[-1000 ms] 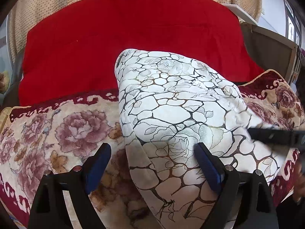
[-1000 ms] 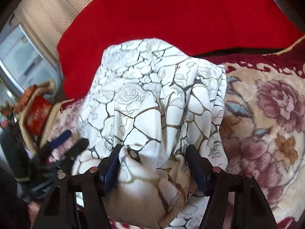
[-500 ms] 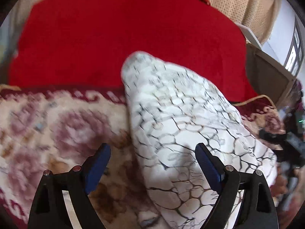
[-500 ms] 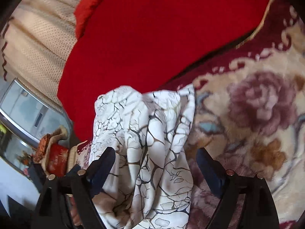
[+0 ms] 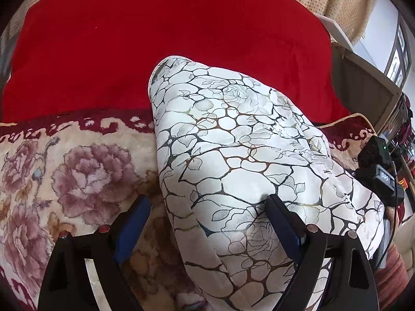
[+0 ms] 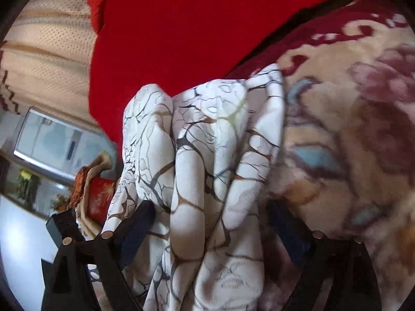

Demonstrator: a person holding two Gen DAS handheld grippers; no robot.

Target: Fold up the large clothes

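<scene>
With a fold just laid, the white crackle-print garment [image 5: 249, 171] lies on the floral blanket [image 5: 77, 176] below the red cushion [image 5: 166, 41], between the spread, empty fingers of the left gripper [image 5: 207, 223] and the right gripper [image 6: 210, 223], whose fingers have just been opening; regrasping an edge likely follows.

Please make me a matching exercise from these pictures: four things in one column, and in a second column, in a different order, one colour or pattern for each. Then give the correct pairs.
Things:
1. garment
2. blanket
3. cloth behind the blanket
4. pads of the left tool

Colours or patterns:
A. plain bright red
B. white with dark crackle lines
C. blue
D. beige with mauve flowers and a dark red border

Pairs: 1-B, 2-D, 3-A, 4-C
</scene>
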